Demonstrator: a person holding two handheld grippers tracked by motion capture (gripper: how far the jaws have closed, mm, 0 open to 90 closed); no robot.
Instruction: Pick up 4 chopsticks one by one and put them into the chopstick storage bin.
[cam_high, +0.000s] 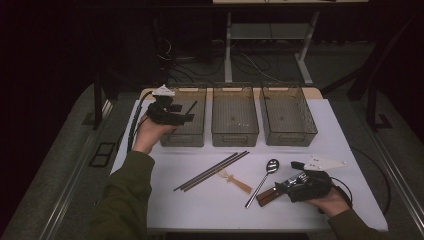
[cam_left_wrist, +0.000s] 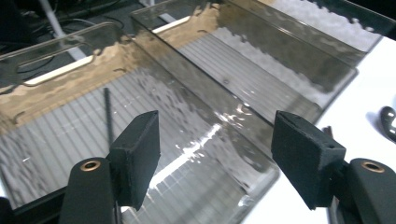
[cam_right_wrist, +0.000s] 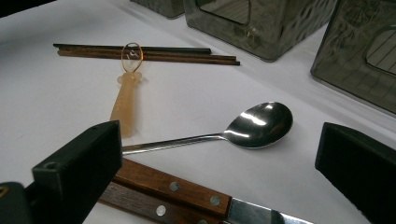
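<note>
My left gripper hovers over the left clear bin, jaws open with nothing between them. One dark chopstick leans inside that bin. My right gripper rests low at the table's front right, open, with two wooden-handled knives lying under its jaws. Just beyond them lies a metal spoon. A small amber plastic spoon and several dark chopsticks lie at mid-table.
Three clear bins stand in a row at the back of the white table: the middle bin and right bin look empty. Table legs and cables are on the dark floor behind.
</note>
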